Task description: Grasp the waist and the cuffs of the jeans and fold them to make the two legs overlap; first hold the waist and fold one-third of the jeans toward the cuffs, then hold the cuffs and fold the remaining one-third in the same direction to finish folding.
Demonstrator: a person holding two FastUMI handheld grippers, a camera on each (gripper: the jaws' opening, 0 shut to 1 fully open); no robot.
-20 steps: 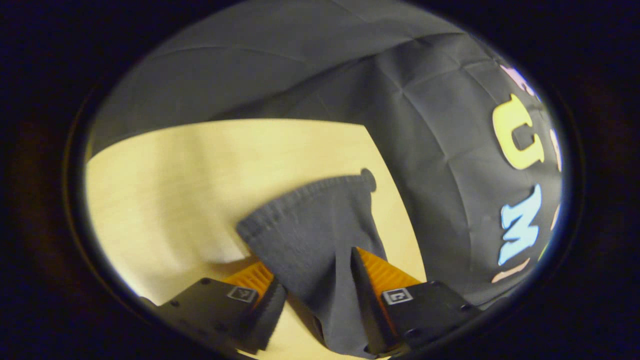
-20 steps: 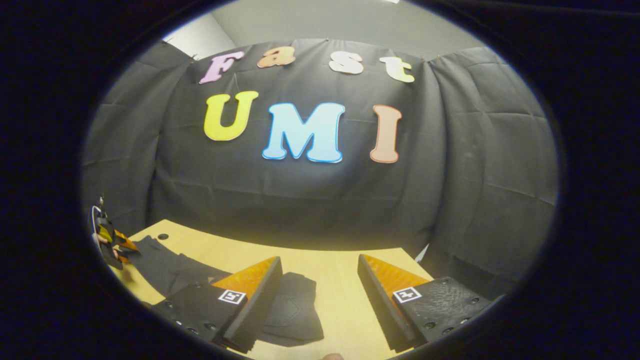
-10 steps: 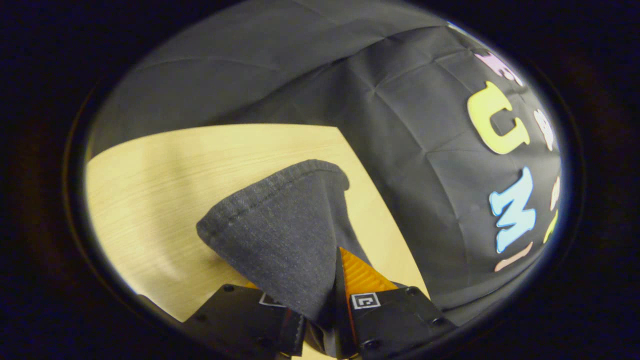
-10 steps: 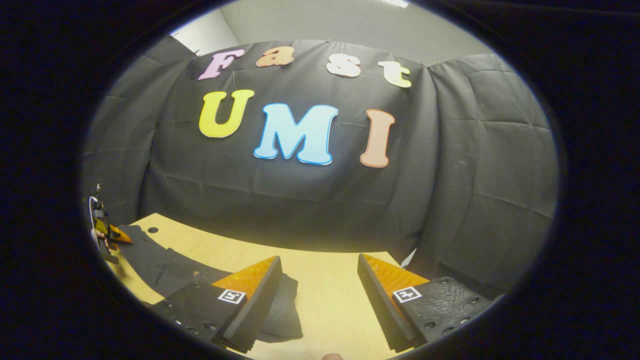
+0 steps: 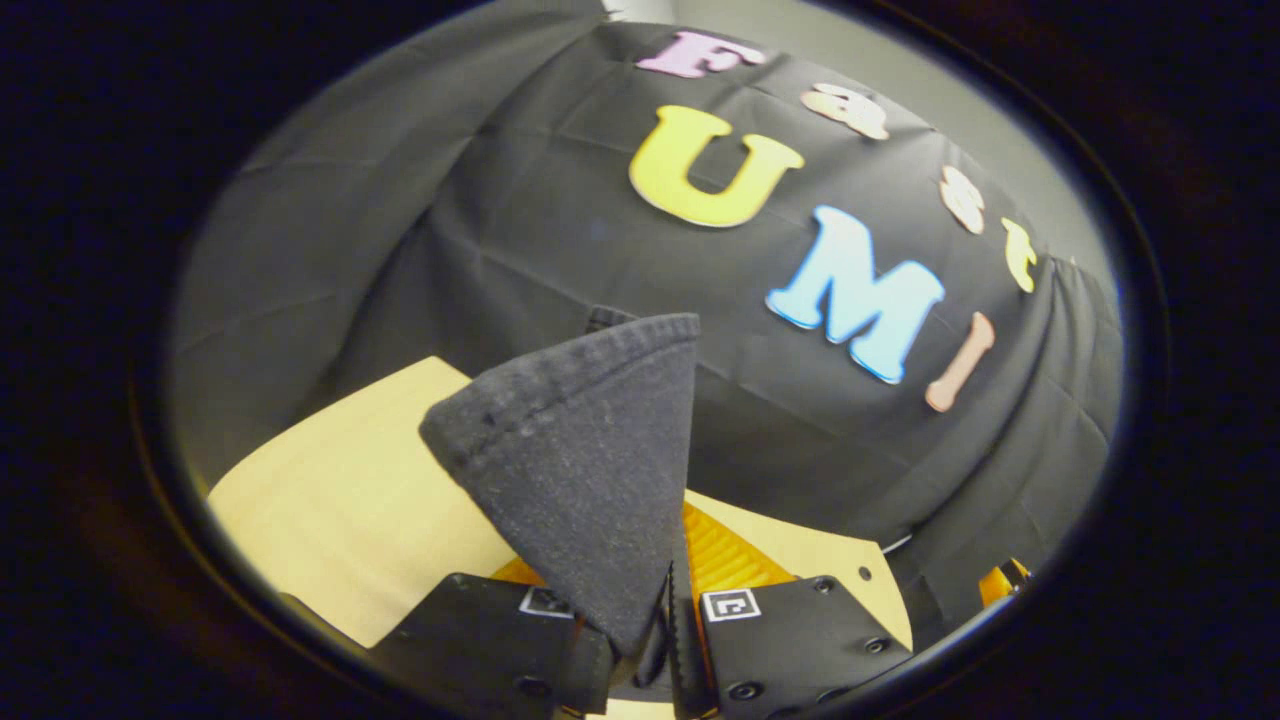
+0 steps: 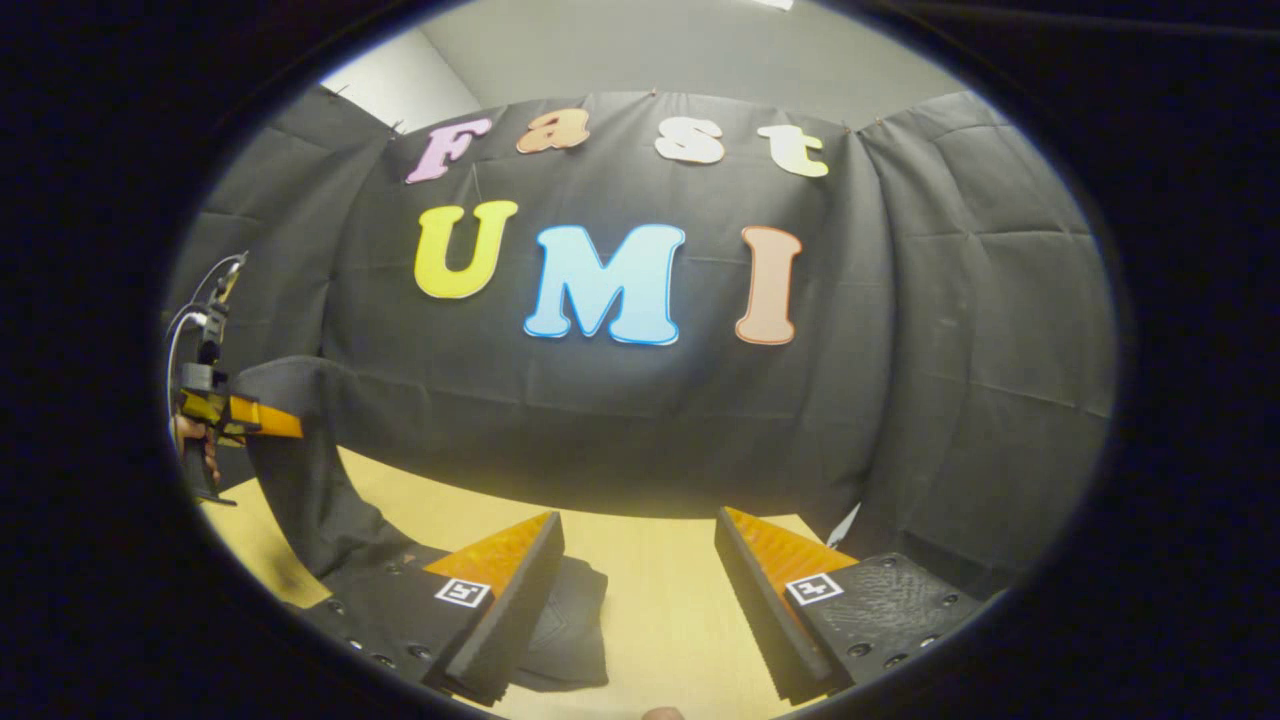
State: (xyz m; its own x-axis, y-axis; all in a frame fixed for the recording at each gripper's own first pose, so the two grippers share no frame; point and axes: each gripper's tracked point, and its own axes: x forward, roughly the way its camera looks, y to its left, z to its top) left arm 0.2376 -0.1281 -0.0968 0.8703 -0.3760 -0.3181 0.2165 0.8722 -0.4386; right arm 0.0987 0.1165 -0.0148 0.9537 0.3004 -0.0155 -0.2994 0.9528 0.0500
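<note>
Left hand-held gripper (image 5: 668,600): fingers pressed together on a corner of the jeans (image 5: 585,470), dark denim. In the left gripper view the pinched cloth rises from between the fingers as a stiff wedge, its stitched hem edge running along the top. The cloth is lifted clear of the counter (image 5: 340,510), which lies pale and wood-grained below and to the left of it.

Right gripper view, far left: the left hand-held gripper (image 6: 262,420) is held up above the counter (image 6: 660,600), with a hand (image 6: 195,450) around its grip and cables arching over the top. The jeans (image 6: 310,470) hang from it in a long dark band that curves down to the counter and runs toward the near edge. The rest of the garment lies flat in a folded dark heap, partly behind the right gripper's own left finger.

Right hand-held gripper (image 6: 640,560): fingers spread wide, nothing between them but bare counter. It sits low, just above the counter's near edge. Its left finger overlaps the folded heap in view; cannot tell whether it touches the cloth.

Booth wall (image 6: 900,330): black cloth, creased, behind the counter in both views.
</note>
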